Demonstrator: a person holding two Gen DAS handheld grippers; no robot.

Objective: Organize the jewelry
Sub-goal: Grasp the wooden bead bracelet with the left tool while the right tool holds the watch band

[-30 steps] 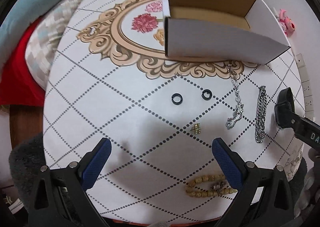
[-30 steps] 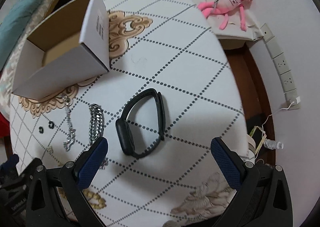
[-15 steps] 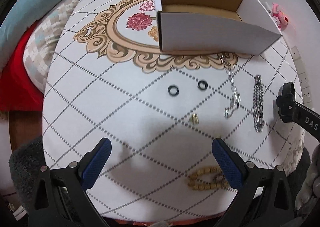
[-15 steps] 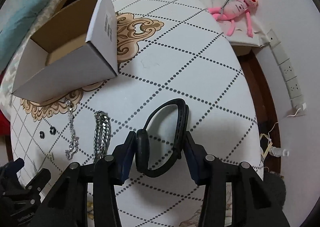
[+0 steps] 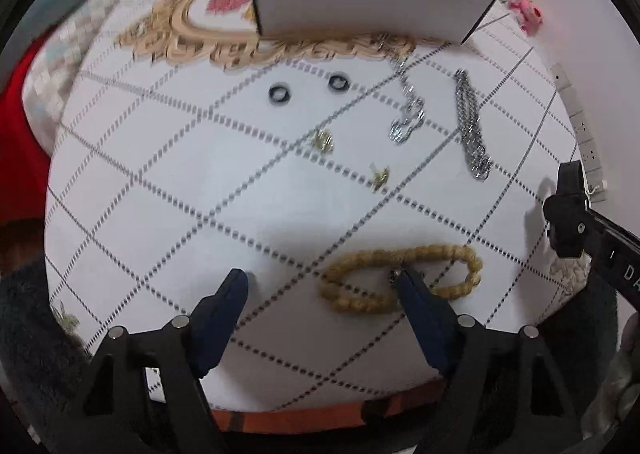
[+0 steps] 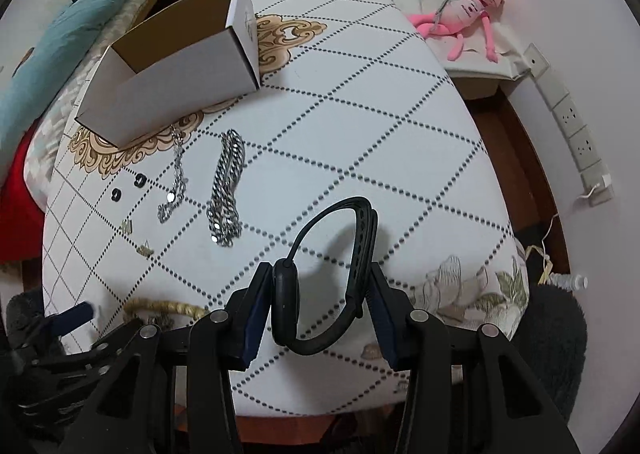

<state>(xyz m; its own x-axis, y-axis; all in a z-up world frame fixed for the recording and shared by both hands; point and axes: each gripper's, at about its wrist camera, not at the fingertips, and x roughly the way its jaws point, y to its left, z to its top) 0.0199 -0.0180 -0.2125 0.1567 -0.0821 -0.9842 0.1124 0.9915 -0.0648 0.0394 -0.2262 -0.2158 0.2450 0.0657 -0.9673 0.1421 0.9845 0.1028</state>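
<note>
With your right gripper (image 6: 318,294) clamped on the black band (image 6: 332,274) near the bench (image 6: 400,133) edge, well short of the white box (image 6: 180,77), lift clear of the chains, drop it in the box, and keep your wide-open left gripper (image 5: 322,286) parked by the beads (image 5: 400,280).

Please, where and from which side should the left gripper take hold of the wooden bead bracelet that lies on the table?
The tan wooden bead bracelet lies flat as a long doubled loop. Probably best is to come straight down from above and close the open left gripper across the narrow width at its middle, where the strands run close together. Flat beads offer no edge for a sideways approach on the white dotted tablecloth.
</note>
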